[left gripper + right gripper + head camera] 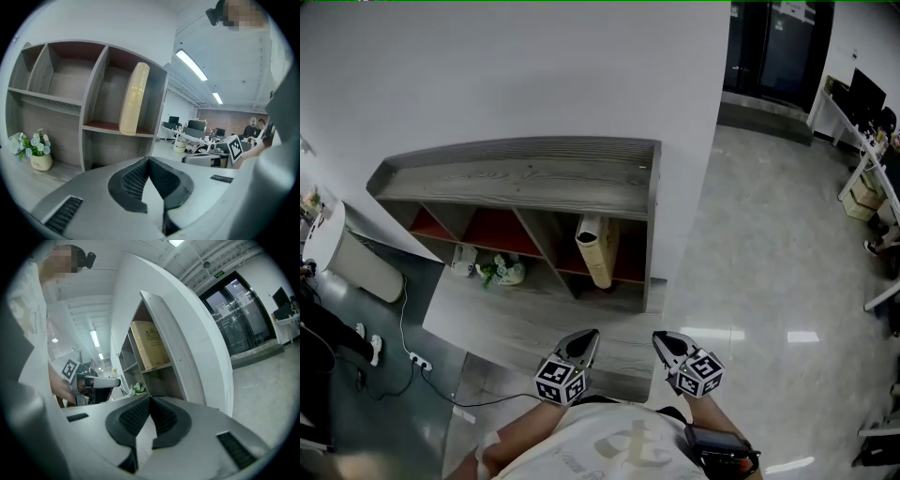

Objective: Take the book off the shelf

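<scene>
Head view: left gripper (585, 339) and right gripper (664, 343) are held closed, nothing between them. Book (598, 249) is stood upright in the shelf (516, 178), well ahead of the fingers; left gripper judged slightly nearer.

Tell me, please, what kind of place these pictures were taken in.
Most likely an open-plan office. Desks with monitors fill the background under long ceiling lights, tall glass doors lead out of the room, and a wooden shelf unit stands against a plain white wall.
</scene>
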A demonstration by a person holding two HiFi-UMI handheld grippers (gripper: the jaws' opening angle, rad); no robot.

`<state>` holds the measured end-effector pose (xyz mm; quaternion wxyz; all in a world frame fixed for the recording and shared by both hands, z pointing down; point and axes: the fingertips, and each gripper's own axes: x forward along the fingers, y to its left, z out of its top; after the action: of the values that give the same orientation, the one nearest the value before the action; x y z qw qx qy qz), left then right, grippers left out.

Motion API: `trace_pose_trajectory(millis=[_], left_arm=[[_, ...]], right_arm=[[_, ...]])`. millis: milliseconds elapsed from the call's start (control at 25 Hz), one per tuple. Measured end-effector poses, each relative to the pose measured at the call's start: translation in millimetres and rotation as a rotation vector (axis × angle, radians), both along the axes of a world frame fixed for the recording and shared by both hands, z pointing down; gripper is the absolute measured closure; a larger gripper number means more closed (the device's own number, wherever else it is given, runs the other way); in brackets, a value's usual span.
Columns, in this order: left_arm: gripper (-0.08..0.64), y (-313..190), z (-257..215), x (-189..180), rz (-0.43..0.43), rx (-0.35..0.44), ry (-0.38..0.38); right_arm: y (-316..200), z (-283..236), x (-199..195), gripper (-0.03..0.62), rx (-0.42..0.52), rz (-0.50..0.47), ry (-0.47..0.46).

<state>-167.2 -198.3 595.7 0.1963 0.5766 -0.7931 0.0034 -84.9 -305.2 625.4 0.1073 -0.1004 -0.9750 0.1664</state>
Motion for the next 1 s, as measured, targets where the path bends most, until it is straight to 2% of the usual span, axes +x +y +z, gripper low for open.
trace_pose_trajectory(millis=[240, 320, 480, 560, 680, 760, 880, 1000], left_arm=[[0.557, 0.6, -12.9, -5.0, -0.090, 0.006, -0.023], [0.508, -1.4, -18.7, -7.0, -0.108, 0.012, -0.028], [0.508, -3.0, -34.0, -18.9, -0.167, 0.040, -0.033], [0.428, -3.6, -41.9, -25.4, -0.200, 0.061, -0.016], [0.422, -9.4, -56.1, -34.7, -0.230, 0.090, -0.008], [0.356, -14.8, -64.1, -40.1, -0.242, 0.100, -0.012], [0.356, -22.1, -74.4, -47.1, -0.244, 0.109, -0.030], [0.298, -31.8, -81.6, -54.6, -0.239, 0.115, -0.041]], right_arm=[[-2.5, 7.6, 1.9, 0.588, -0.021, -0.034, -0.008], [-2.4, 10.9, 1.7, 0.588, -0.030, -0.040, -0.009], [2.4, 16.6, -3.2, 0.588, -0.039, -0.062, -0.009], [5.2, 16.2, -4.8, 0.588, -0.042, -0.071, -0.011], [3.7, 16.2, -6.9, 0.588, -0.041, -0.074, -0.010], [1.8, 18.2, -7.5, 0.588, -0.045, -0.070, -0.007], [3.3, 21.1, -7.9, 0.588, -0.056, -0.067, -0.007], [3.8, 22.3, -10.0, 0.588, -0.061, -0.069, -0.013]])
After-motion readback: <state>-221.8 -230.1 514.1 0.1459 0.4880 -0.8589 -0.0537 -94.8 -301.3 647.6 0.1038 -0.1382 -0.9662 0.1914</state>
